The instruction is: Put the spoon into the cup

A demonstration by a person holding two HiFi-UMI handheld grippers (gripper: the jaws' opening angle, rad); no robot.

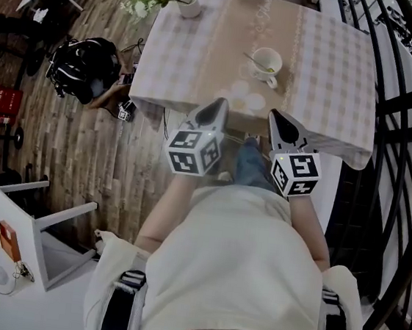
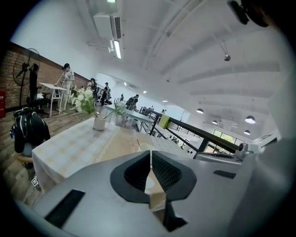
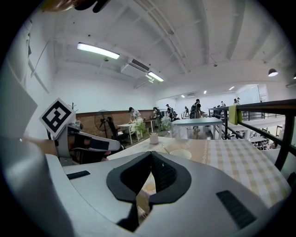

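A white cup stands on the table with the checked cloth, right of centre. A spoon rests in it, its handle leaning out to the upper left. Both grippers hover at the table's near edge, side by side, short of the cup. My left gripper is shut with nothing between its jaws. My right gripper is also shut and empty. The right gripper view shows the cup and spoon ahead above the meeting jaws. The left gripper's jaws meet at their tips.
A vase of white flowers stands at the table's far left edge. A black backpack lies on the wooden floor to the left. A white stool is at lower left. A black railing runs along the right.
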